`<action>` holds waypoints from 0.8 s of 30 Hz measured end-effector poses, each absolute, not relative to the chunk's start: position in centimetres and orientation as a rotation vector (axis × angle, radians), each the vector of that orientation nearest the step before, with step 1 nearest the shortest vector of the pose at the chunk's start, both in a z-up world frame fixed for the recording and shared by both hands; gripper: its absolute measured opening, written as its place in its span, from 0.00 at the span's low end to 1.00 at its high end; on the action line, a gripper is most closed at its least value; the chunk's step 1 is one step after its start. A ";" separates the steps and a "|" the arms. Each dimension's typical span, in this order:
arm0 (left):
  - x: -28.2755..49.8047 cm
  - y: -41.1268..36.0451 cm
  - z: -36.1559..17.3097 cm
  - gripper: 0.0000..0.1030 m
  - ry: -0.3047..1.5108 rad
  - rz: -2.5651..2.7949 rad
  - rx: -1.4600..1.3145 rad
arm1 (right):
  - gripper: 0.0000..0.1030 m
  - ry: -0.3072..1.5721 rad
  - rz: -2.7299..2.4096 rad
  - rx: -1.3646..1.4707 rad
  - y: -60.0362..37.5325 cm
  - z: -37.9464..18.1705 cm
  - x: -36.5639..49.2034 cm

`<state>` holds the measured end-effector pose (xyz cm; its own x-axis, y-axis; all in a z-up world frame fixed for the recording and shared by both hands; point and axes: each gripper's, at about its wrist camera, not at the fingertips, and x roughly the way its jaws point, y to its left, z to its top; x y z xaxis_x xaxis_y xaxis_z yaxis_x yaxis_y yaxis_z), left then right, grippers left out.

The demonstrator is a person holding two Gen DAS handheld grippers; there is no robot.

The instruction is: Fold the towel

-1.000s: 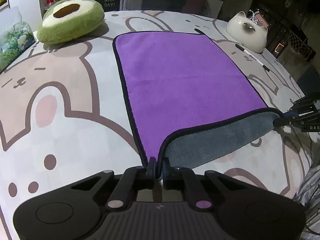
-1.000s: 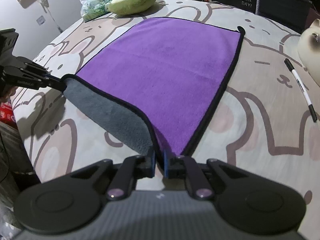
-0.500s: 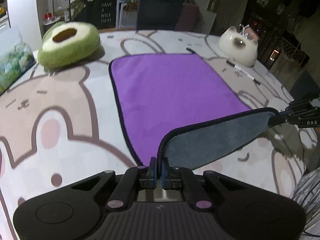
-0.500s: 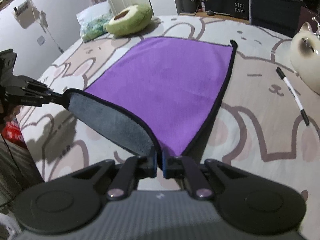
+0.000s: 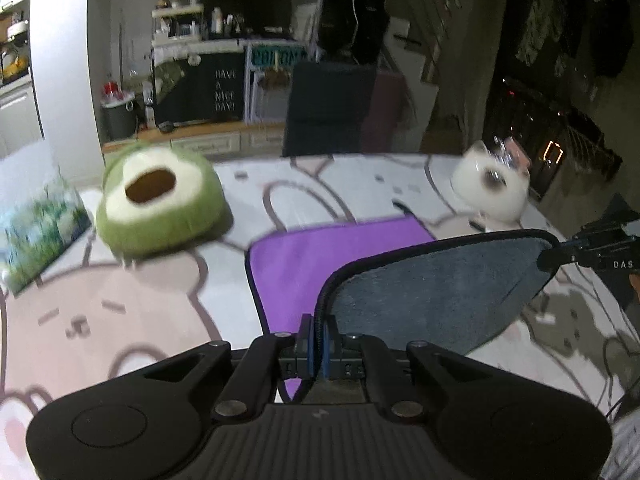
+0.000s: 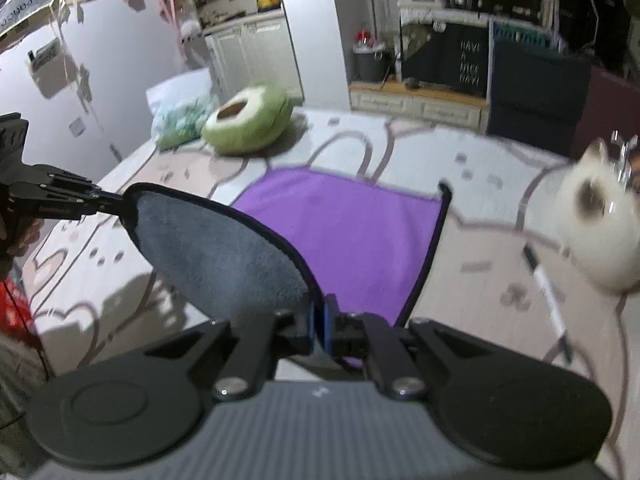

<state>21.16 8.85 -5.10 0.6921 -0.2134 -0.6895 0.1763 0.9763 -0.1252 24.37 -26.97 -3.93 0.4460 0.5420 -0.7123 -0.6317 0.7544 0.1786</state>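
Observation:
A purple towel [image 5: 320, 264] with a grey underside [image 5: 436, 292] and black edging lies on the bunny-print table; it also shows in the right wrist view [image 6: 360, 240]. Its near edge is lifted off the table, grey side [image 6: 224, 256] facing me. My left gripper [image 5: 318, 334] is shut on the near left corner. My right gripper [image 6: 319, 322] is shut on the near right corner. Each gripper shows in the other's view, the right one [image 5: 560, 250] at the right edge and the left one [image 6: 114, 202] at the left edge.
A green avocado cushion [image 5: 158, 200] and a tissue pack [image 5: 40, 232] sit at the far left. A white cat-shaped pot [image 6: 600, 236] and a black-capped marker [image 6: 548, 296] lie to the right of the towel. A dark chair [image 5: 328, 108] stands beyond the table.
Both grippers have risen and moved forward with the towel's near corners. More of the grey underside shows and less purple is visible. The views are blurred by motion.

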 end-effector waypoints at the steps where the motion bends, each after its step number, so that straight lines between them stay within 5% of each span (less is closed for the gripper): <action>1: 21.8 8.9 -4.8 0.04 0.766 -0.215 -0.047 | 0.06 0.822 0.725 -0.117 -26.9 -3.5 25.1; 24: 35.5 8.8 -9.0 0.04 0.837 -0.103 0.042 | 0.06 0.858 0.564 -0.097 -22.8 -6.9 38.8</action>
<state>35.49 8.78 -9.00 0.6651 -0.0743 -0.7430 0.1075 0.9942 -0.0032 38.84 -22.79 -6.90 0.5181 0.4306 -0.7390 -0.5071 0.8504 0.1400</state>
